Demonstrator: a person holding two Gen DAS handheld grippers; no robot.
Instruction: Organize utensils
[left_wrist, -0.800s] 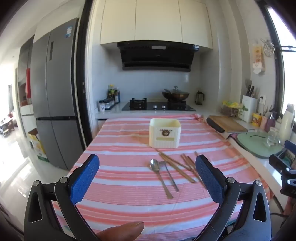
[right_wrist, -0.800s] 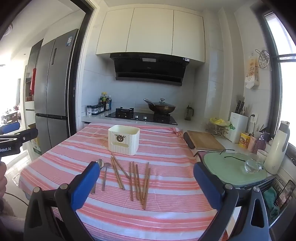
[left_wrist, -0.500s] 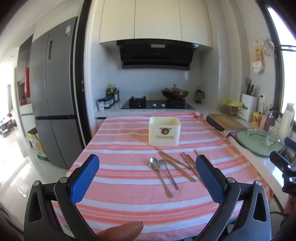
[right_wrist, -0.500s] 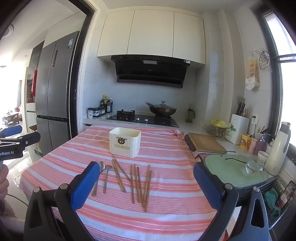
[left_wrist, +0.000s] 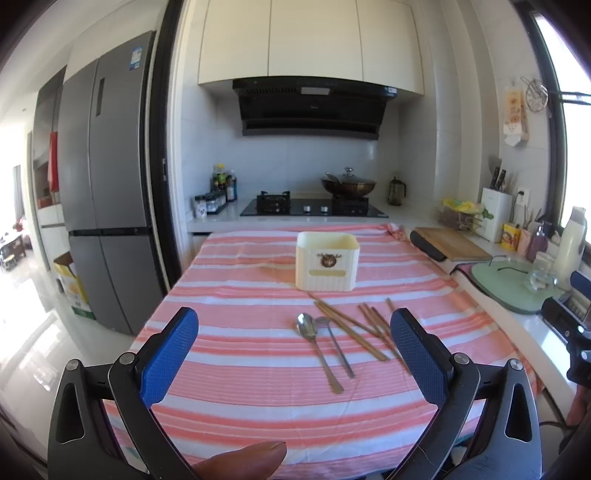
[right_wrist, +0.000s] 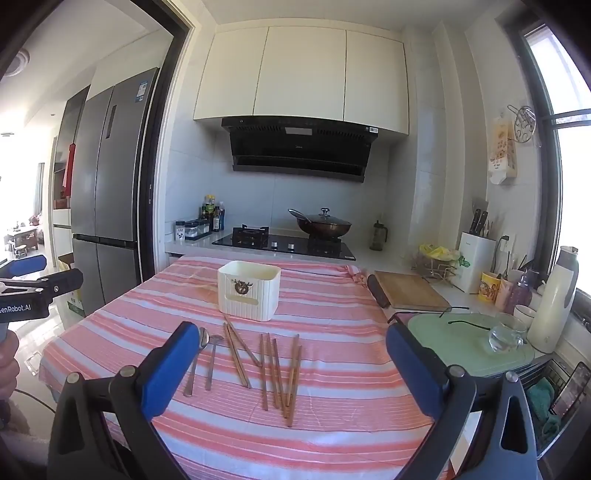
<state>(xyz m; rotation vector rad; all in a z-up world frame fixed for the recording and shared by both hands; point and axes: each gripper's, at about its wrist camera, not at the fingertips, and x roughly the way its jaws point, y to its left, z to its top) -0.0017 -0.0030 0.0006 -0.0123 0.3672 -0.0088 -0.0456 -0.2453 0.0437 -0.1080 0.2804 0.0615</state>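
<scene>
A cream utensil holder (left_wrist: 327, 263) (right_wrist: 248, 291) stands upright on the pink striped tablecloth (left_wrist: 236, 373) (right_wrist: 332, 424). In front of it lie two metal spoons (left_wrist: 317, 347) (right_wrist: 201, 358) and several wooden chopsticks (left_wrist: 354, 328) (right_wrist: 277, 373), loose on the cloth. My left gripper (left_wrist: 293, 360) is open and empty above the near table edge, short of the spoons. My right gripper (right_wrist: 291, 369) is open and empty, held above the chopsticks' near ends. The left gripper also shows at the left edge of the right wrist view (right_wrist: 33, 284).
A wooden cutting board (left_wrist: 452, 243) (right_wrist: 410, 291) and a green mat (right_wrist: 469, 339) with a glass (right_wrist: 504, 334) sit on the counter to the right. A hob with a wok (right_wrist: 321, 225) is behind the table. A fridge (left_wrist: 107, 206) stands at the left.
Both grippers have drifted slightly; the right wrist view has shifted down a little in frame. Nothing on the table has moved.
</scene>
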